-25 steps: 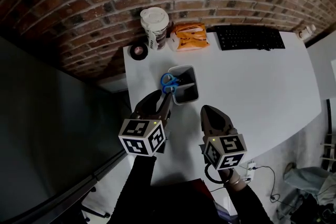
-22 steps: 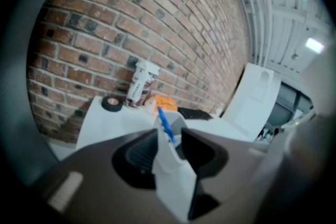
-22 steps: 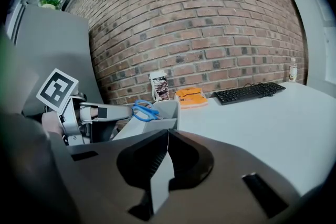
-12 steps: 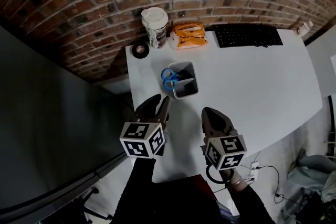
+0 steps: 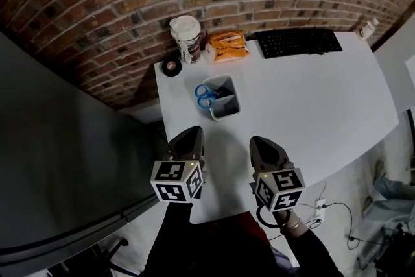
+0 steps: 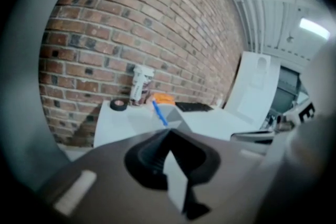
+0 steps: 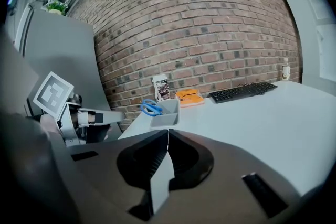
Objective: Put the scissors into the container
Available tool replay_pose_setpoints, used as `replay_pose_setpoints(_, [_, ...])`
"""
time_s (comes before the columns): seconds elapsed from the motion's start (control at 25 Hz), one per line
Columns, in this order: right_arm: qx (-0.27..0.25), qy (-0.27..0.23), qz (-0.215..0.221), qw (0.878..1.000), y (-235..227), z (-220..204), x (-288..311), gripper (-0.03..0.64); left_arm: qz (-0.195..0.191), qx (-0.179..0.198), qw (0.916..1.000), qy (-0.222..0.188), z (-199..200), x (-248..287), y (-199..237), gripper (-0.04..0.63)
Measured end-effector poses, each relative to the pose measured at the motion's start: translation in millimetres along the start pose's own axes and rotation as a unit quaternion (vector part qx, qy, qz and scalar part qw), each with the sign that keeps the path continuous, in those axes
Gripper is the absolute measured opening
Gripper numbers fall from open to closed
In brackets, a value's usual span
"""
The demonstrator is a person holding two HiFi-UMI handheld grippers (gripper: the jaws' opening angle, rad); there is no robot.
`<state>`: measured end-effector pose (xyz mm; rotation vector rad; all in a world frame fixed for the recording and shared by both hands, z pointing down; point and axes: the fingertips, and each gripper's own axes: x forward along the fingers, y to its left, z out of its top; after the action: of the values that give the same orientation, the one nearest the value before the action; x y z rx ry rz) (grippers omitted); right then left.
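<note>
The scissors (image 5: 205, 95), blue-handled, stand handles-up in the grey container (image 5: 225, 106) on the white table (image 5: 311, 107). My left gripper (image 5: 192, 132) is near the table's front edge, well short of the container. Its jaws have just been closing and are now shut with nothing between them. My right gripper (image 5: 261, 140) is beside it, also shut and empty. The left gripper view shows its closed jaws (image 6: 169, 131), with the scissors (image 6: 159, 112) and container (image 6: 177, 117) far ahead. From the right gripper (image 7: 168, 130), the scissors (image 7: 151, 108) stick out of the container (image 7: 168, 114).
Along the brick wall stand a lidded paper cup (image 5: 186, 38), an orange packet (image 5: 227, 47), a black keyboard (image 5: 299, 42) and a tape roll (image 5: 171, 66). A small bottle (image 5: 367, 27) is at the far right corner. A dark panel lies left of the table.
Both grippers have drawn back from the container toward the table's near edge. The left gripper's jaws, open before, have closed empty. The scissors stay in the container.
</note>
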<state>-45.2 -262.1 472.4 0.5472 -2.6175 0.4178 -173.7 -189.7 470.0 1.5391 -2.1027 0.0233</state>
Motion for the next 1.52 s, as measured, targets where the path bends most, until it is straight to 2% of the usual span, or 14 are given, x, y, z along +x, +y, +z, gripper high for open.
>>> replay_pose_setpoints(0.24, [-0.001,-0.008,0.004,1.0,2.8,0.2,-15.7,0.009,0.006,0.032,0.9995,0.002,0.0,-14.8,-7.0,0.003])
replay_pose_setpoints(0.64, [-0.01,-0.014,0.025,1.0,15.2,-3.5,-35.1,0.009,0.003,0.058,0.9983,0.006,-6.0,-43.7,-15.6,0.003])
replay_pose_setpoints(1.08, [-0.017,-0.028,0.041,0.999,28.2,3.7,-71.2,0.008,-0.013,0.083,0.9965,-0.006,-3.3,-77.2,-32.6,0.002])
replay_pose_setpoints(1.52, [-0.057,-0.069,0.042,0.995,33.1,17.1,-97.6,0.008,-0.011,0.086,0.9956,-0.035,5.3,-108.1,-38.6,0.002])
